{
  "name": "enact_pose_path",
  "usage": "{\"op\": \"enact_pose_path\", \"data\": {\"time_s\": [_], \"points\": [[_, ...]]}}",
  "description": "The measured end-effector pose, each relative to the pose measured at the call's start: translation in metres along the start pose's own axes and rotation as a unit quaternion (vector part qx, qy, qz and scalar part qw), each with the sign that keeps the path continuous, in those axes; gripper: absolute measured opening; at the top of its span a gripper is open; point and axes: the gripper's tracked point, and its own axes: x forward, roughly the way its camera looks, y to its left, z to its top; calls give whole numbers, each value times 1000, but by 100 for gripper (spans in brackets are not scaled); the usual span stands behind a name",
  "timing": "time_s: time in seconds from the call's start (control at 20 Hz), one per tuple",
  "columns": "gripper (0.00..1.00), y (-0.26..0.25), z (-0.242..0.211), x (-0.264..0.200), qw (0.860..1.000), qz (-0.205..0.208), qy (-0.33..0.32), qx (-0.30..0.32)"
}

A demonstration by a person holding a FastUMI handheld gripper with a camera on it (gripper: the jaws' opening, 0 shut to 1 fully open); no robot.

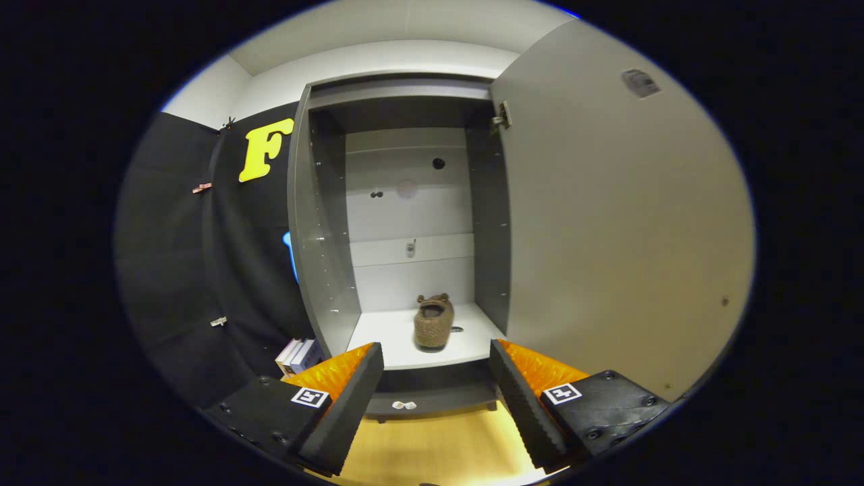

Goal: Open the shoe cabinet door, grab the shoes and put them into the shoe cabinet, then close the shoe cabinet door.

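Note:
The grey shoe cabinet (pixel 324 223) stands straight ahead with its door (pixel 621 223) swung wide open to the right. A brown fuzzy shoe (pixel 433 322) with small ears rests on the white bottom shelf (pixel 385 337), heel toward me. My gripper (pixel 437 356) is open, its two black ridged fingers (pixel 351 398) spread wide with nothing between them. The fingertips sit just short of the shelf's front edge, and the shoe lies a little beyond them, roughly centred in the gap.
Several books (pixel 297 356) stand on the floor against the cabinet's left side by the black booth wall. A small white object (pixel 403 405) lies under the cabinet's front. Wooden floor (pixel 439 445) spreads below the fingers. A hinge (pixel 501 118) sits at the door's top.

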Motion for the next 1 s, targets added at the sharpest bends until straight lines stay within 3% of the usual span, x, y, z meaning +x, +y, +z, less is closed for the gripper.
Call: {"op": "enact_pose_path", "data": {"time_s": [0.3, 0.6, 0.8, 1.0], "points": [[99, -69, 2, -81, 996, -83, -15, 9], [99, -149, 6, -126, 990, -129, -41, 26], [99, -201, 12, -134, 990, -131, -48, 11], [98, -234, 16, -128, 995, -87, -48, -3]]}}
